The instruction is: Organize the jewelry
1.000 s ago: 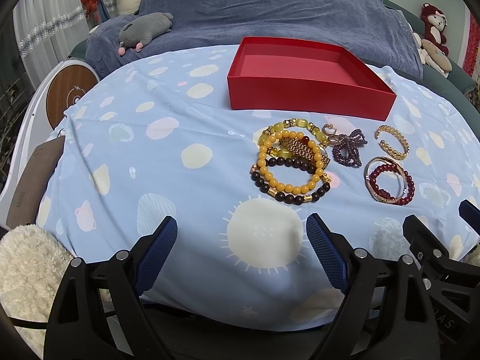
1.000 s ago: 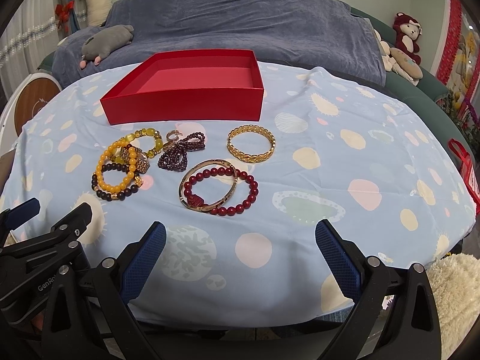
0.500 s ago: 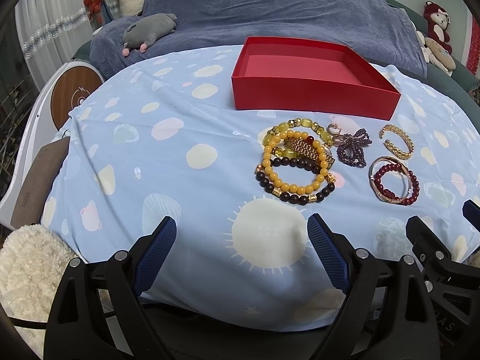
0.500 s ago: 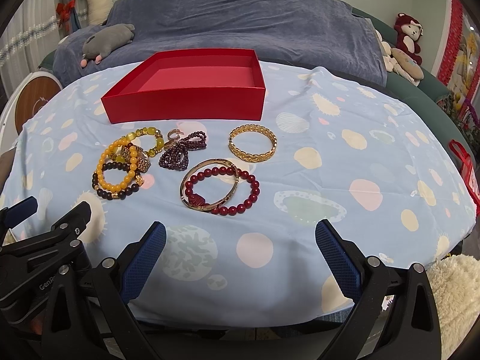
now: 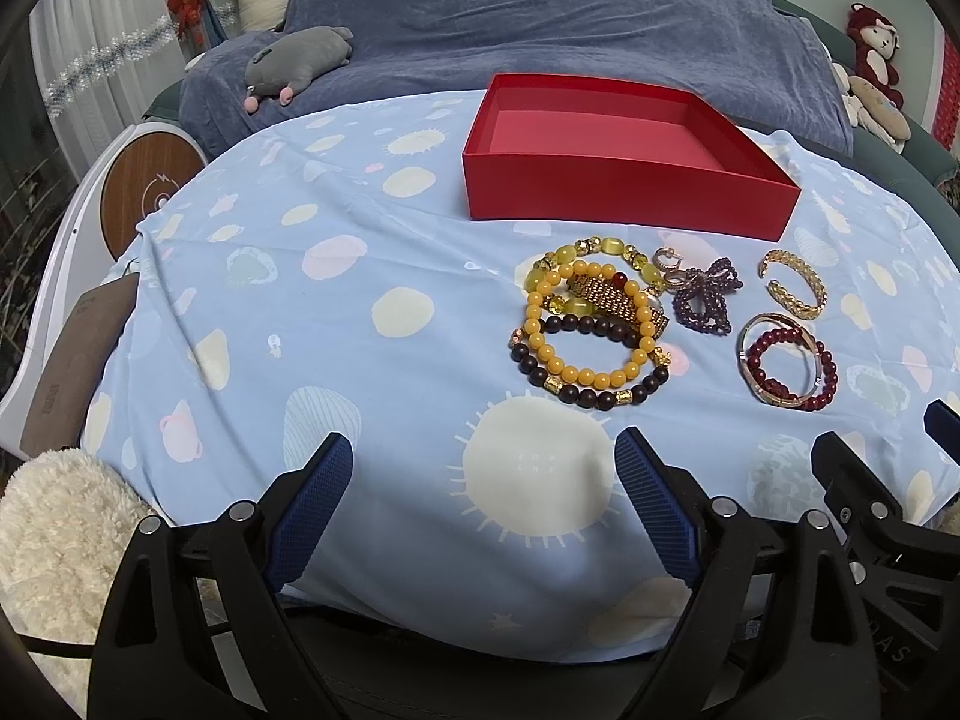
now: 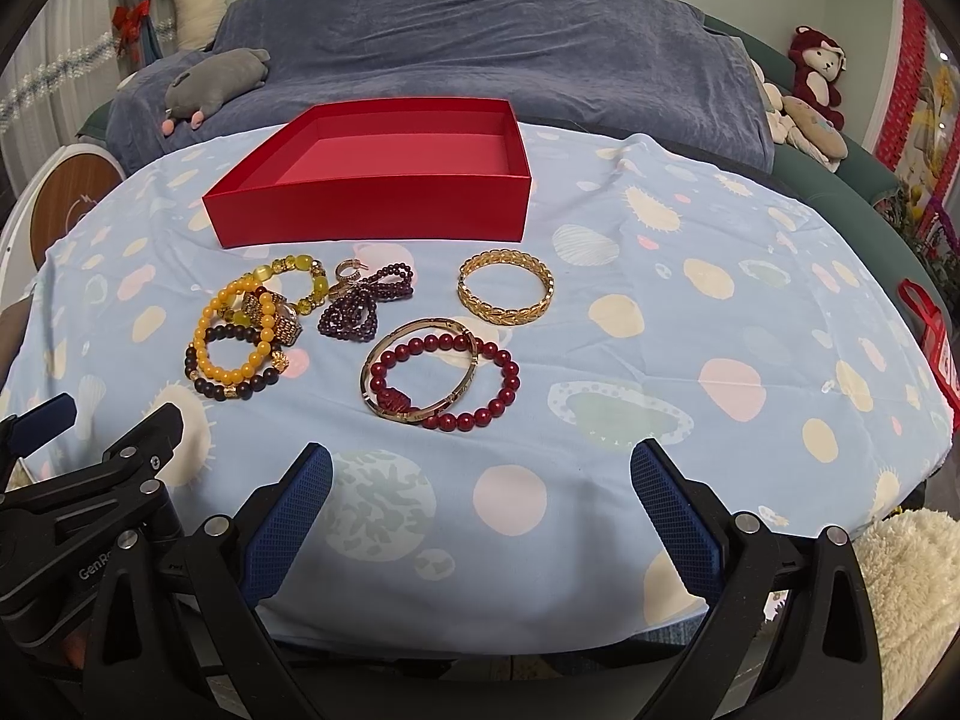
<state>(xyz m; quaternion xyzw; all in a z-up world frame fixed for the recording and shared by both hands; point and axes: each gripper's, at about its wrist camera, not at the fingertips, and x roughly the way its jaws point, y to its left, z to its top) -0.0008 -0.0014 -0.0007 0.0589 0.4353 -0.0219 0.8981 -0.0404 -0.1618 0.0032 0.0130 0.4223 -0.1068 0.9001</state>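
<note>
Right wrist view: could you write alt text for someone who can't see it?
Bracelets lie loose on a blue spotted cloth, in front of an empty red box. The open right gripper hovers near the cloth's edge, holding nothing.

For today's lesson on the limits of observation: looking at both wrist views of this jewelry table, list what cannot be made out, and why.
- Red box floor nearest the camera: both views, hidden by its front wall.
- Bracelet pile: both views, the pieces overlap, so no sure count.
- Small hoop beside the purple beads: too small to identify.
- Table under the blue cloth: covered.
</note>
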